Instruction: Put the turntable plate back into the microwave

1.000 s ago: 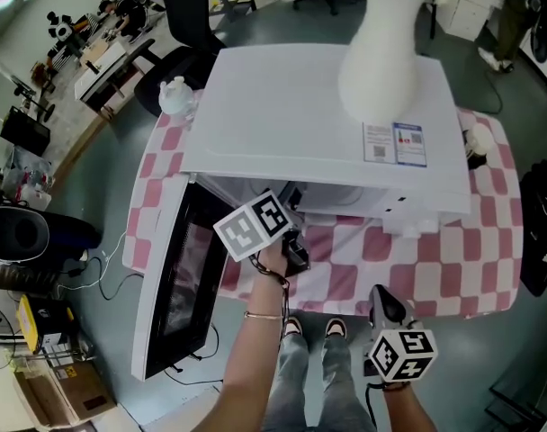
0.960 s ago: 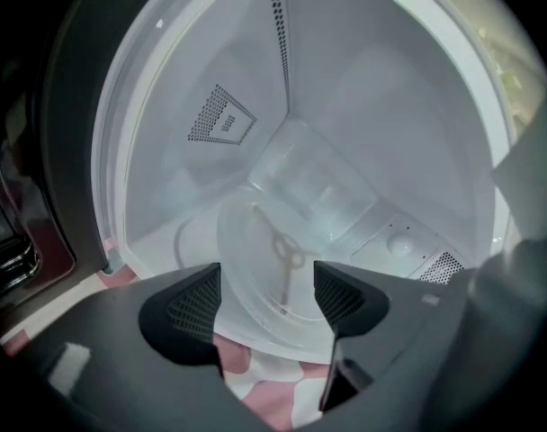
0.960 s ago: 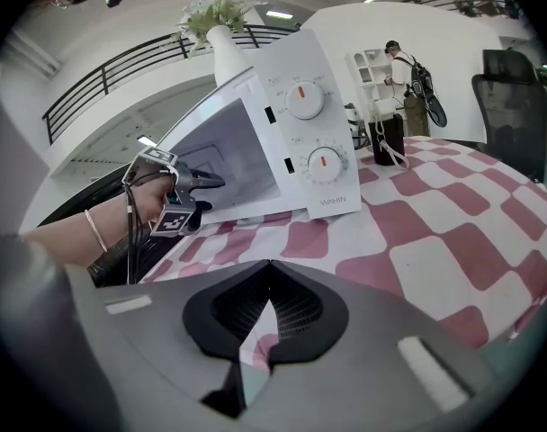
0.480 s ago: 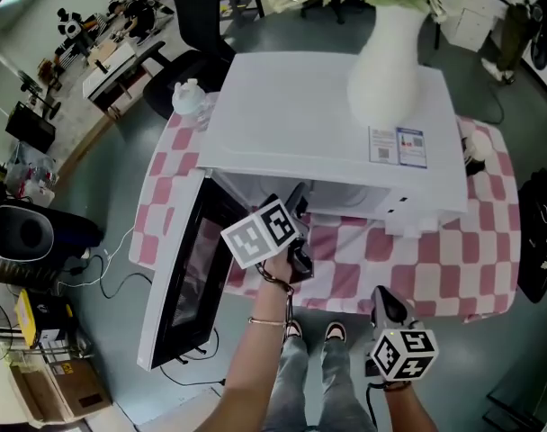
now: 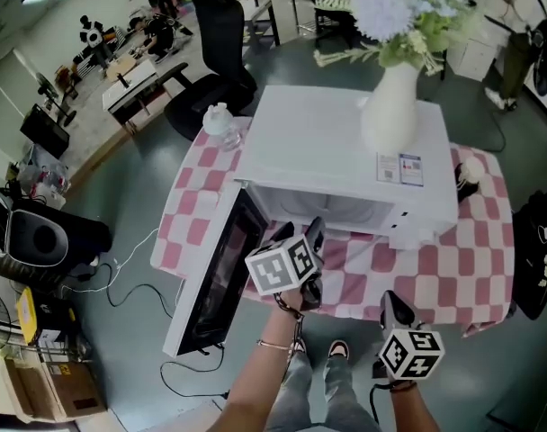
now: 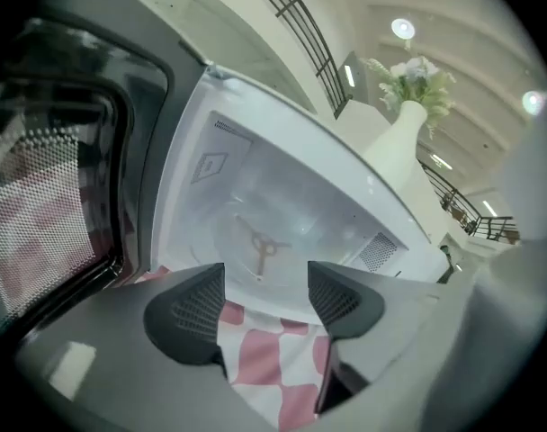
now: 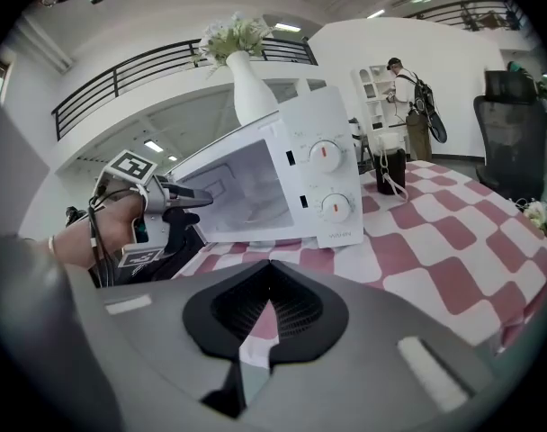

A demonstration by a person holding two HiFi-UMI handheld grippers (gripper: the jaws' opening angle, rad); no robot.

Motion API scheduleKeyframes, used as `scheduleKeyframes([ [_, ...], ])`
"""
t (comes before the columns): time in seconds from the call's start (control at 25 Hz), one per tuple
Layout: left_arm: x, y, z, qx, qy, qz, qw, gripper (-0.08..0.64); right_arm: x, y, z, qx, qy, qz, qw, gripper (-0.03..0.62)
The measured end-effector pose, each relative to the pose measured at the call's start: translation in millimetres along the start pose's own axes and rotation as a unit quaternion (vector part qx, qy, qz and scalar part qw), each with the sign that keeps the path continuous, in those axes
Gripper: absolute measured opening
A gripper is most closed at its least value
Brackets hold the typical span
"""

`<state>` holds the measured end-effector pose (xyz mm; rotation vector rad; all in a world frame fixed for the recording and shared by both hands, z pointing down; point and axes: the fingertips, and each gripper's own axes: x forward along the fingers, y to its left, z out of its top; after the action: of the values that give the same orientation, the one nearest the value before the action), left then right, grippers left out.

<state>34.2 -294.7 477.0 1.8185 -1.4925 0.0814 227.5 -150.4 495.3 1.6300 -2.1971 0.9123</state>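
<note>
A white microwave point(image 5: 345, 142) stands on the pink-checked table point(image 5: 426, 273), its door point(image 5: 210, 277) swung wide open to the left. In the left gripper view a round clear turntable plate point(image 6: 282, 219) lies on the cavity floor, with a three-armed hub point(image 6: 260, 246) showing through it. My left gripper point(image 5: 314, 232) point(image 6: 266, 300) hovers just outside the cavity mouth; its jaws have just been closing a little but stand open with nothing between them. My right gripper point(image 5: 390, 302) point(image 7: 269, 318) is shut and empty, low at the table's near edge.
A white vase with flowers point(image 5: 390, 106) stands on the microwave's top. A small white pot point(image 5: 218, 120) sits at the table's far left corner and a dark cup point(image 7: 390, 169) stands beside the microwave. An office chair point(image 5: 221, 57) stands behind the table. The open door juts out past the table's left edge.
The head view has pulled up and back, so the microwave looks smaller. My left gripper has drawn back from the cavity mouth and risen. The right gripper has lifted slightly.
</note>
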Motion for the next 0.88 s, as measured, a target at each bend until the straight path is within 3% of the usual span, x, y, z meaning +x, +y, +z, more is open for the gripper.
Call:
scheduleKeyframes([
  [0.32, -67, -37, 9, 0.099, -0.014, -0.019, 0.9948, 0.207, -13, 29, 50, -0.018, -0.043, 0.013, 0.999, 0.009],
  [0.88, -152, -53, 28, 0.153, -0.069, -0.029, 0.9853, 0.017, -50, 78, 104, -0.073, -0.101, 0.035, 0.992, 0.009],
])
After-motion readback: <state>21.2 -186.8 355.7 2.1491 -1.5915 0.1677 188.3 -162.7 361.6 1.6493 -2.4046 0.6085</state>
